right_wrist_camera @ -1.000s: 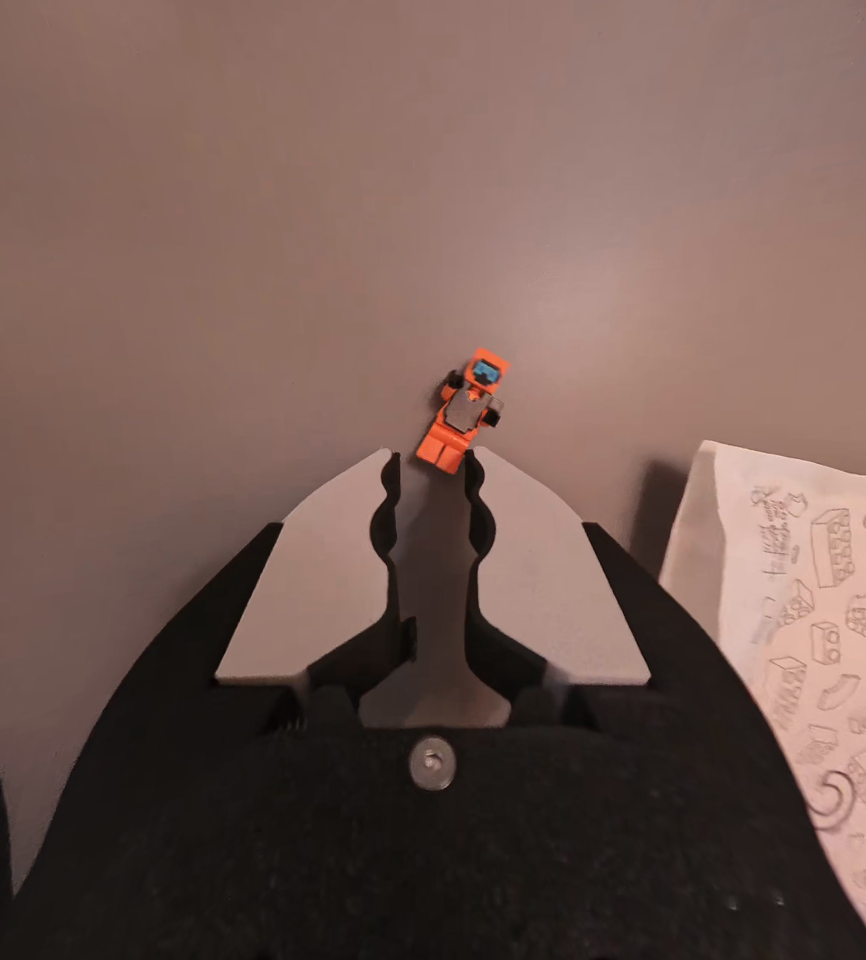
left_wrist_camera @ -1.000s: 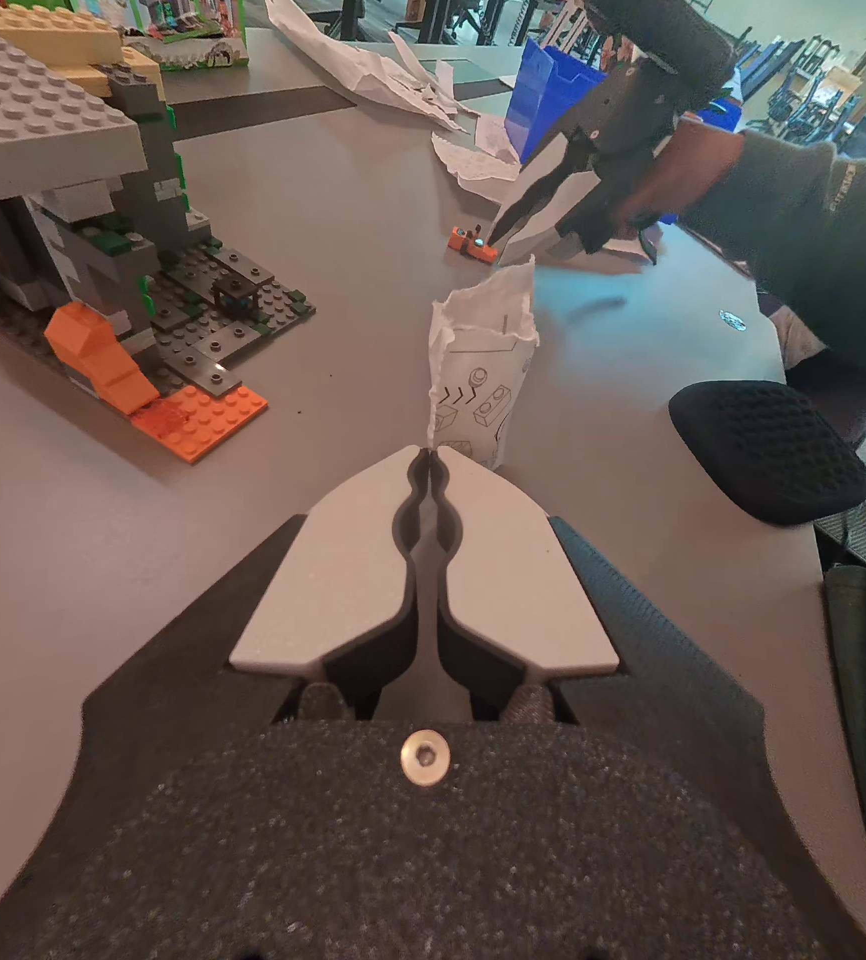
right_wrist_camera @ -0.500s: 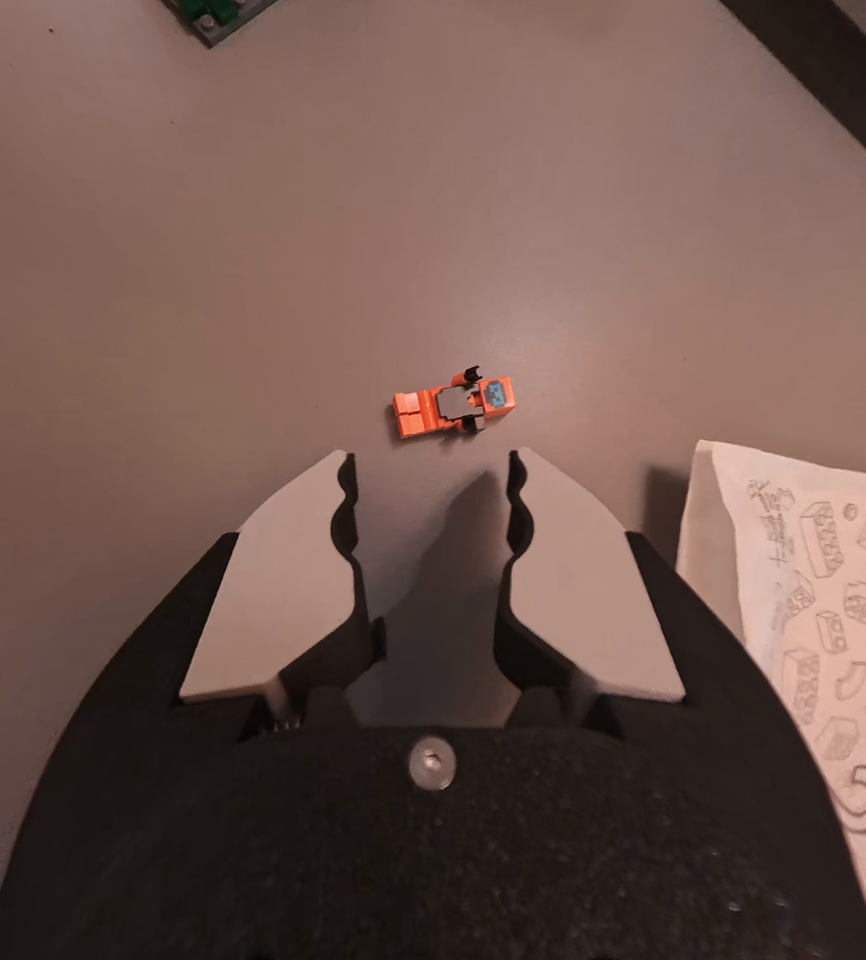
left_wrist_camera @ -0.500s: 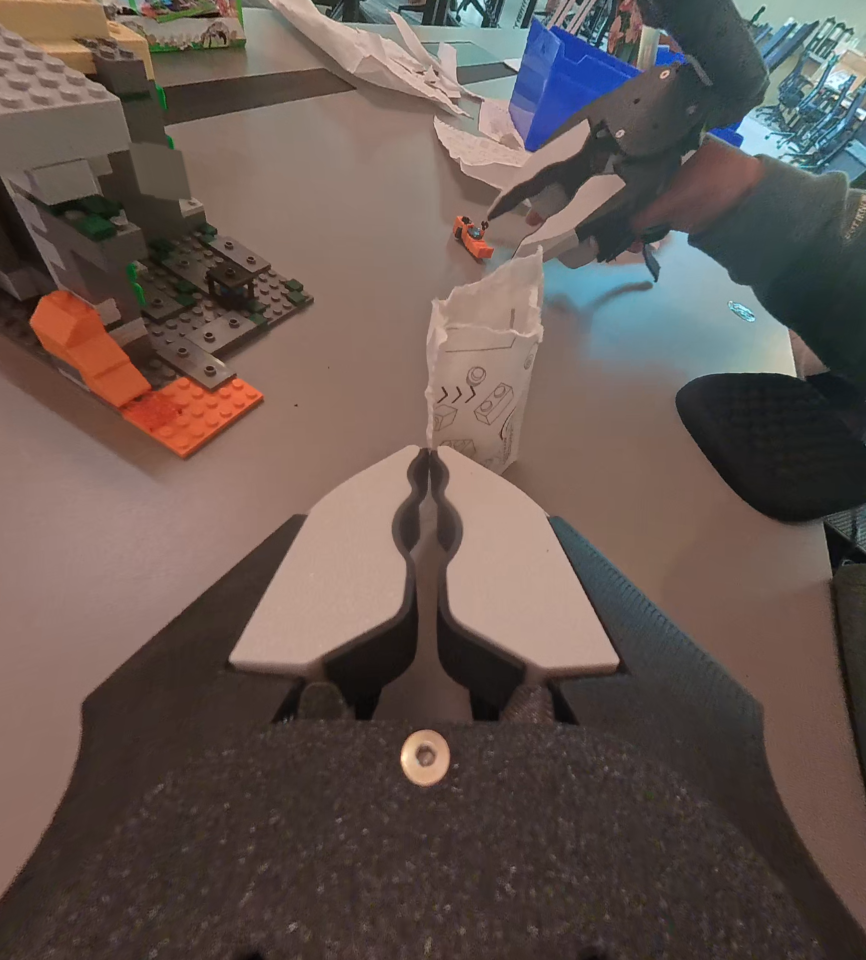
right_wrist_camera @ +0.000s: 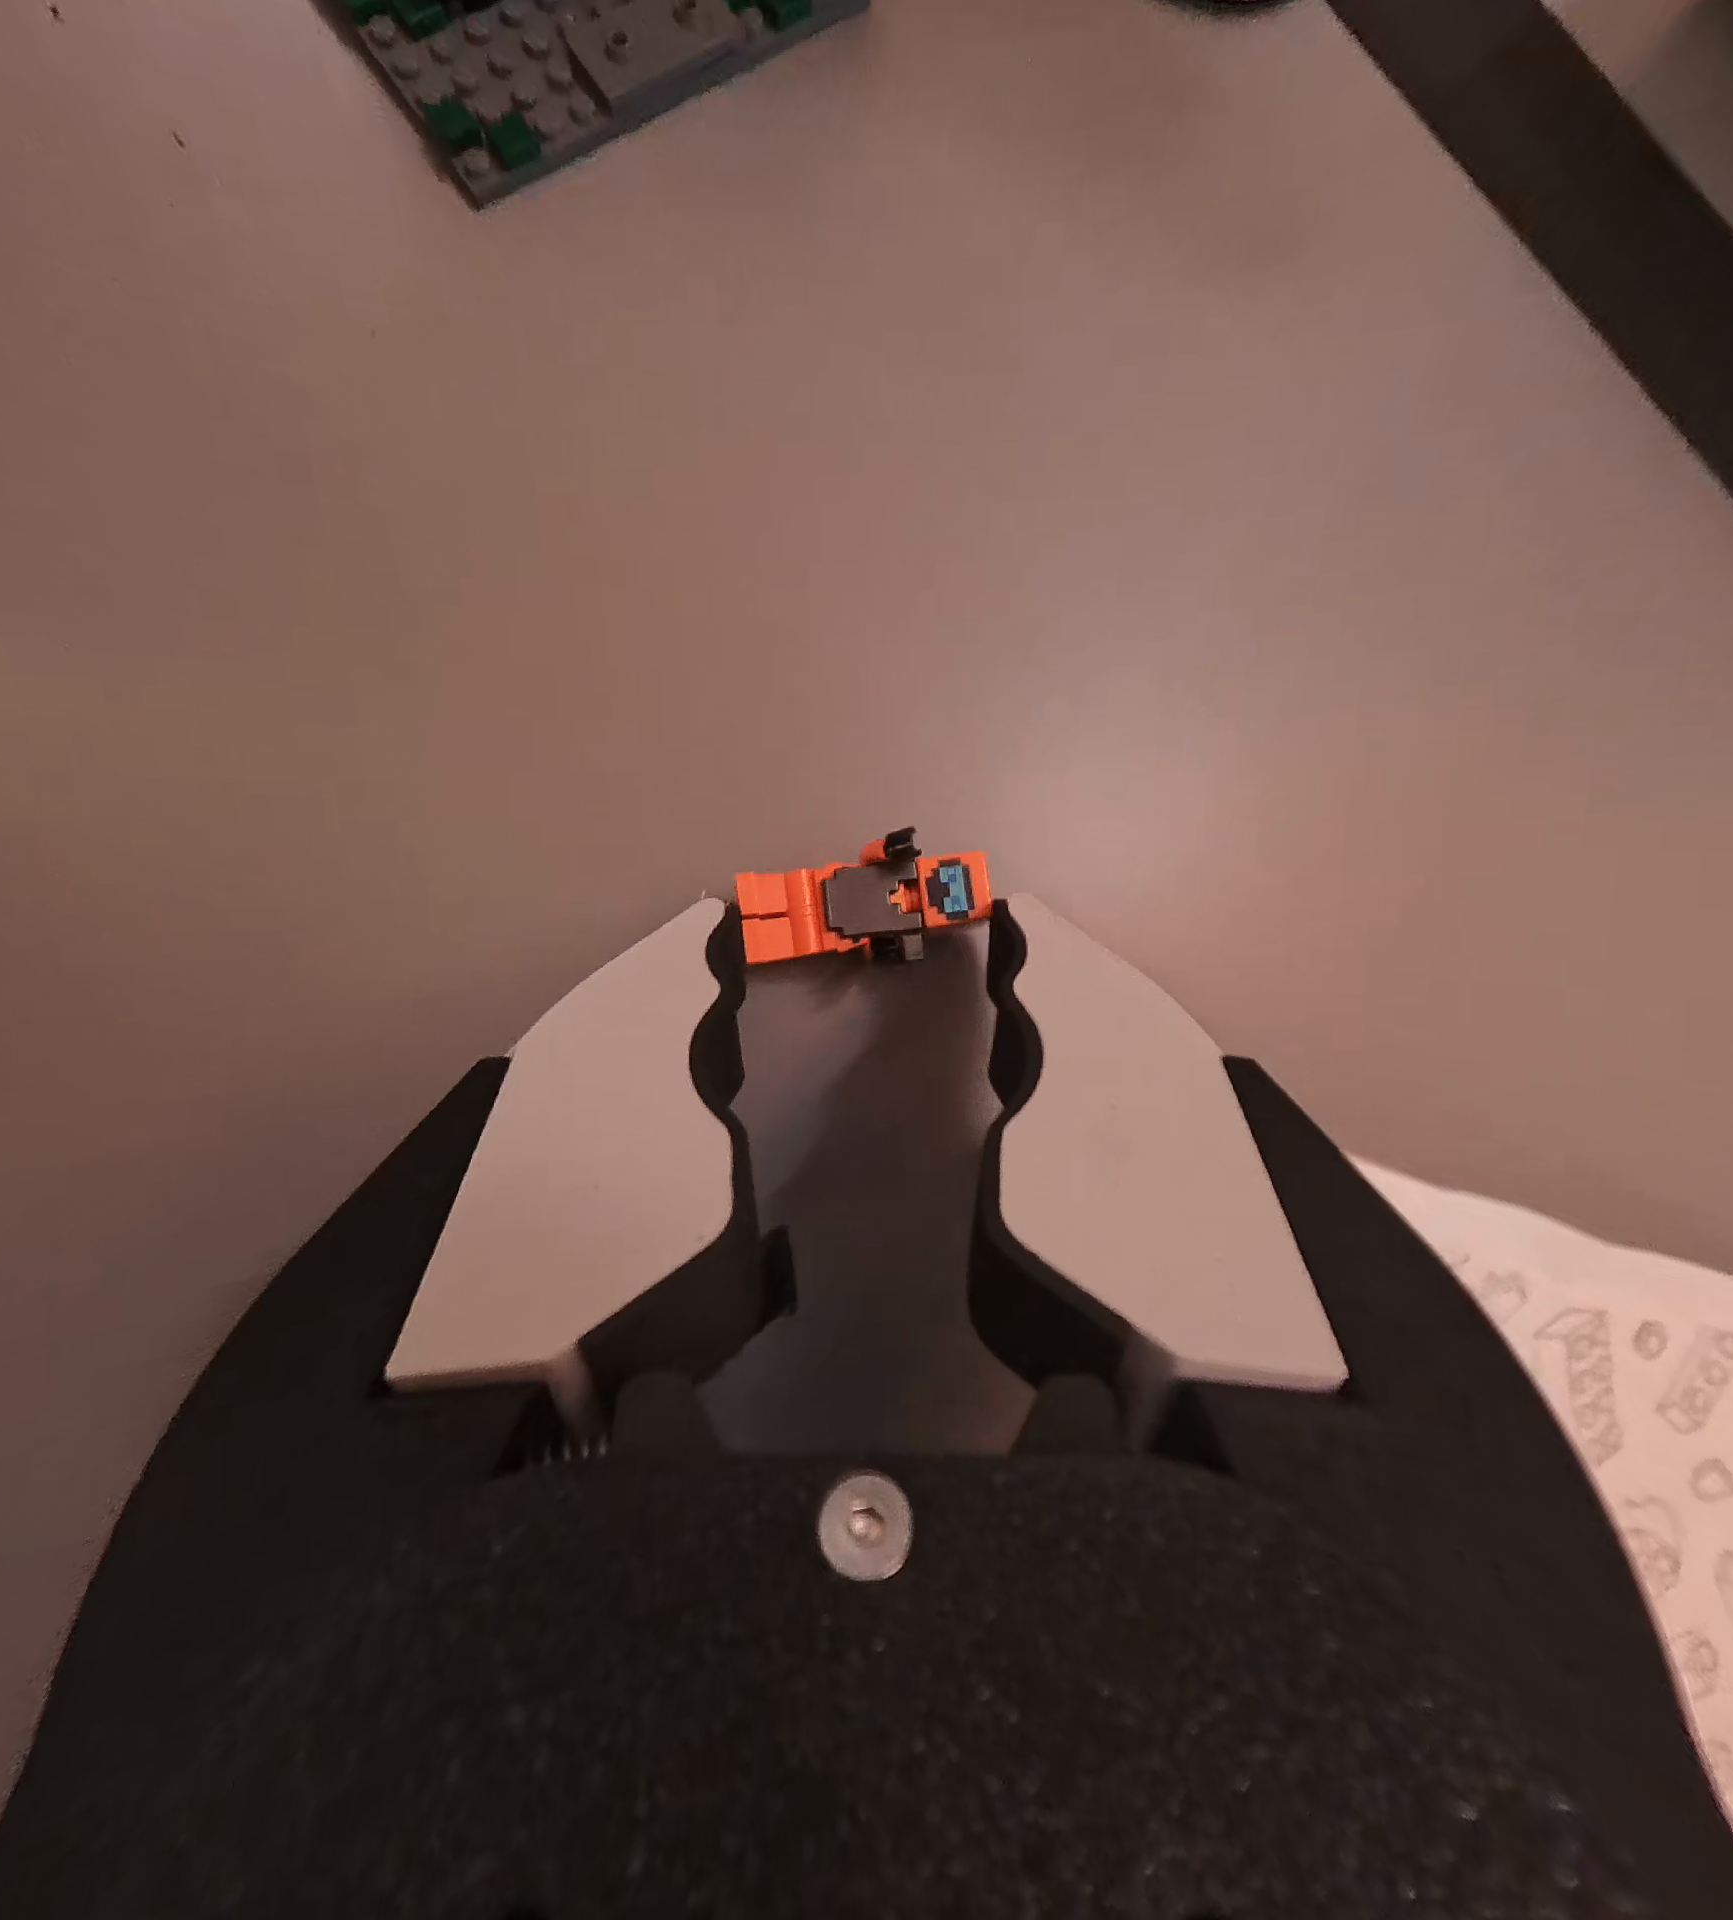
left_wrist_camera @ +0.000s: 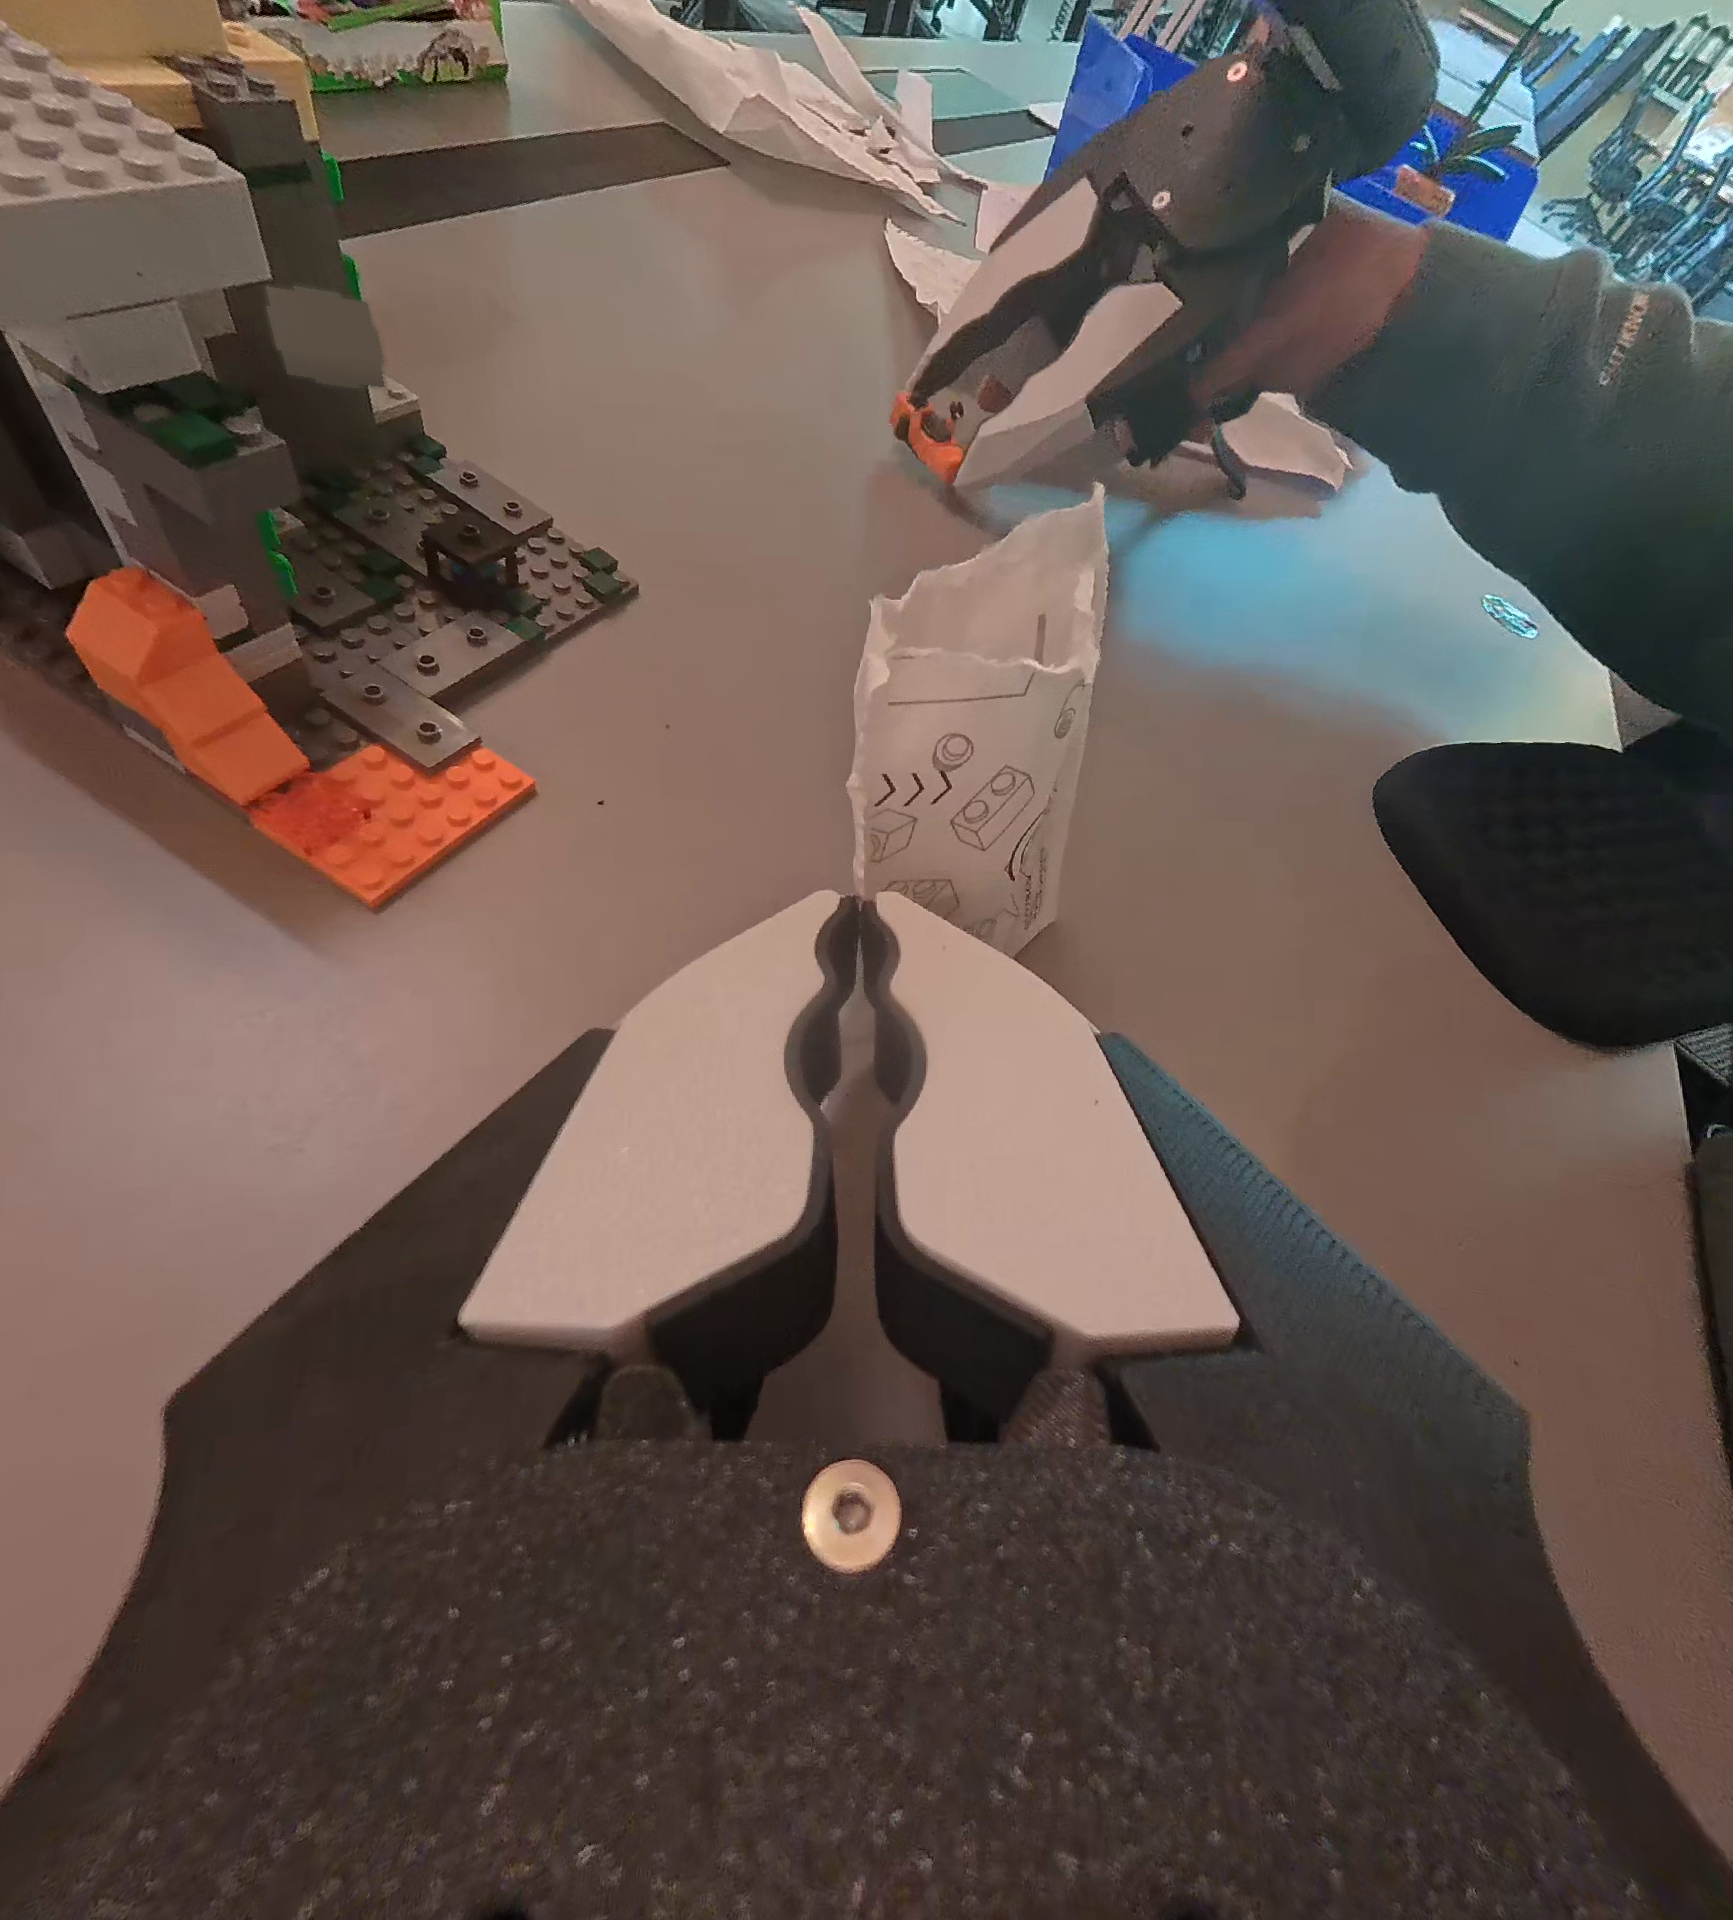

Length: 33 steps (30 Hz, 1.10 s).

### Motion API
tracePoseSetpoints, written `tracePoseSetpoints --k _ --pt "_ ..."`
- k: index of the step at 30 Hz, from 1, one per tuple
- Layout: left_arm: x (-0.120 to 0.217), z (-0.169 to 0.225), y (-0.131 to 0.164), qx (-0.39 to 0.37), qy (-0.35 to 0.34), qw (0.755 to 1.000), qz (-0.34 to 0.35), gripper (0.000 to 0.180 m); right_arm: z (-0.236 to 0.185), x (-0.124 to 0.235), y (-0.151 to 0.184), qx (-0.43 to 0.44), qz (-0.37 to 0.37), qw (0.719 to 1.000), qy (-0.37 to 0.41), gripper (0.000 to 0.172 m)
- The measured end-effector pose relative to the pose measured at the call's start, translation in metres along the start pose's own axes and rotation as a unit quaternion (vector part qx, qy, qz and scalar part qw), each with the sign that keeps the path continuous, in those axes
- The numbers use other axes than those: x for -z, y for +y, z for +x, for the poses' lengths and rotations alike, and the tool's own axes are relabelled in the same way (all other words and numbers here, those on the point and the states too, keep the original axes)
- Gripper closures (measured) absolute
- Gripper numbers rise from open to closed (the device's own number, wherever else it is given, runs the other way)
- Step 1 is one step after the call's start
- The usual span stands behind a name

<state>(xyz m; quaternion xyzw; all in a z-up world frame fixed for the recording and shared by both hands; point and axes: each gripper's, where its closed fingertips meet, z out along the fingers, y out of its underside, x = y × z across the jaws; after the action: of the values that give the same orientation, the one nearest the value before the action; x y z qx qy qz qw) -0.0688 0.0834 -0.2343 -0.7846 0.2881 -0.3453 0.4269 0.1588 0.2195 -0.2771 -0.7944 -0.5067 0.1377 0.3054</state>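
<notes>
- Right gripper [right_wrist_camera: 860, 914]: fingers part-spread with the orange toy figure [right_wrist_camera: 862, 904] crosswise between the tips
- Figure lies flat on the grey table [right_wrist_camera: 841, 468], feet against the left pad, head against the right pad; both pads look to be in contact, gripping it end to end
- Change: half a second back the figure lay clear beyond wider-spread tips; now the tips have come forward around it and narrowed onto it
- Seen from the left gripper's side, the figure is low at the table between the right gripper's fingers; cannot tell if it is lifted yet
- Left gripper [left_wrist_camera: 859, 909]: fingers clenched tip to tip, position unchanged
- Its tips sit right at the near edge of the upright white paper bag [left_wrist_camera: 976, 748], torn open at the top; cannot tell whether paper is pinched
- Brick model [left_wrist_camera: 218, 499] with orange plates stands well left of the bag
- Torn paper scraps [left_wrist_camera: 789, 94] and a blue bin [left_wrist_camera: 1101, 73] at the far side
- Dark sleeve [left_wrist_camera: 1620, 416] behind the right gripper; black padded armrest [left_wrist_camera: 1589, 883] at the table edge
</notes>
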Motion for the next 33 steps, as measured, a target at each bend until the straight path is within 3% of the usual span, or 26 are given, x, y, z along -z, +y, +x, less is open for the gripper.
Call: tracePoseSetpoints --k 11,20,29,33 --pt "0.000 -0.001 0.000 -0.006 -0.004 1.000 0.000 0.180 0.015 -0.009 -0.021 0.006 -0.005 1.000 -0.004 0.122" --pt "0.001 0.000 0.000 -0.009 0.002 1.000 0.001 0.180 -0.001 0.026 -0.068 -0.008 0.108 0.994 0.023 0.121" --pt "0.002 0.003 0.000 -0.022 0.002 1.000 0.002 0.180 -0.048 0.057 -0.140 -0.045 0.277 0.959 0.031 0.162" --pt "0.002 0.003 0.000 -0.027 -0.001 1.000 0.003 0.180 -0.072 0.065 -0.161 -0.068 0.325 0.943 0.013 0.172"
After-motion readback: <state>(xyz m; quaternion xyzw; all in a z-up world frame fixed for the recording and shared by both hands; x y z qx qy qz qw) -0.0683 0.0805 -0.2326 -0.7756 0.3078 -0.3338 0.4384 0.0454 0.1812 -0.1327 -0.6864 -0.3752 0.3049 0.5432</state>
